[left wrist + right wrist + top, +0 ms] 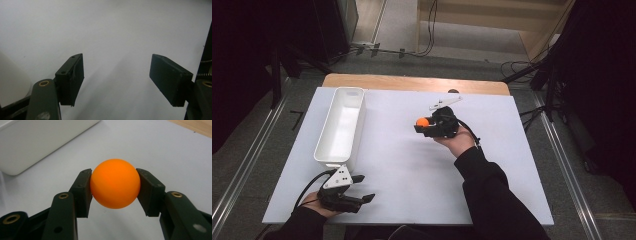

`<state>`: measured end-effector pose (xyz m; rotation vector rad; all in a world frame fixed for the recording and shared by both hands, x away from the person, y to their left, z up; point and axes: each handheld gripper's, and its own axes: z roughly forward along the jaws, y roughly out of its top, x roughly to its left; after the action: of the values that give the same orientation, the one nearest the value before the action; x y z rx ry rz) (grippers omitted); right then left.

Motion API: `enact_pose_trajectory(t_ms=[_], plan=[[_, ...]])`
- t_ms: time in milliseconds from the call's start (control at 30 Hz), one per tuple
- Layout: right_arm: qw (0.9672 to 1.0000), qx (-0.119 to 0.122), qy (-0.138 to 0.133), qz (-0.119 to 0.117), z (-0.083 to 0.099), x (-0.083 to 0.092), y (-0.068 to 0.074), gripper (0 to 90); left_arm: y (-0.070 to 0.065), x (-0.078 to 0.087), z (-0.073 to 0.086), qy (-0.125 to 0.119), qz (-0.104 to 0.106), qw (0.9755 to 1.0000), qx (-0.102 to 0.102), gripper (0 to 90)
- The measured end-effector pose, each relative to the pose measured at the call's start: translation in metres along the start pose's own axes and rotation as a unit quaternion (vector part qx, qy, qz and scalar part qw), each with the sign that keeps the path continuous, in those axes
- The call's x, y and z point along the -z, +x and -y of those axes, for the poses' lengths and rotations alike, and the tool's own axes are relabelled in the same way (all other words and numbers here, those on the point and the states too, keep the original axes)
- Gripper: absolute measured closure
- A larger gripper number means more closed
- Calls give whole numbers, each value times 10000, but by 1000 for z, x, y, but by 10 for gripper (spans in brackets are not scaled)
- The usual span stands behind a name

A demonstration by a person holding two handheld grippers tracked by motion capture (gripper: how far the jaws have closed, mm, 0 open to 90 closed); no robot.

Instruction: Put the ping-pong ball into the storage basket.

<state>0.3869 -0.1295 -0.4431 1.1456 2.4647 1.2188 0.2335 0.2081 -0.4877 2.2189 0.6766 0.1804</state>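
Observation:
An orange ball (115, 183) sits squeezed between the two black pads of my right gripper (114, 192), held clear of the white table. From above, the same orange ball (422, 121) shows at the left tip of the right gripper (421, 125), in the middle of the table, right of the white bin (341, 125). My left gripper (366, 189) rests near the front left edge, just below the bin's near end. Its jaws stand wide apart with bare table between them, as the left gripper (116, 80) view confirms.
The long white bin (37, 142) runs front to back along the table's left side. A wooden strip (412, 82) borders the far edge of the white table top (512, 165). Cables and dark stands lie on the floor beyond.

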Motion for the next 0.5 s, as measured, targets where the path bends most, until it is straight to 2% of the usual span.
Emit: enact_pose_trajectory(t_ms=[500], plan=[[9993,270,-30,-239,-7,6,22,478,0,-1,-1,1,36,10000,-23,279]])
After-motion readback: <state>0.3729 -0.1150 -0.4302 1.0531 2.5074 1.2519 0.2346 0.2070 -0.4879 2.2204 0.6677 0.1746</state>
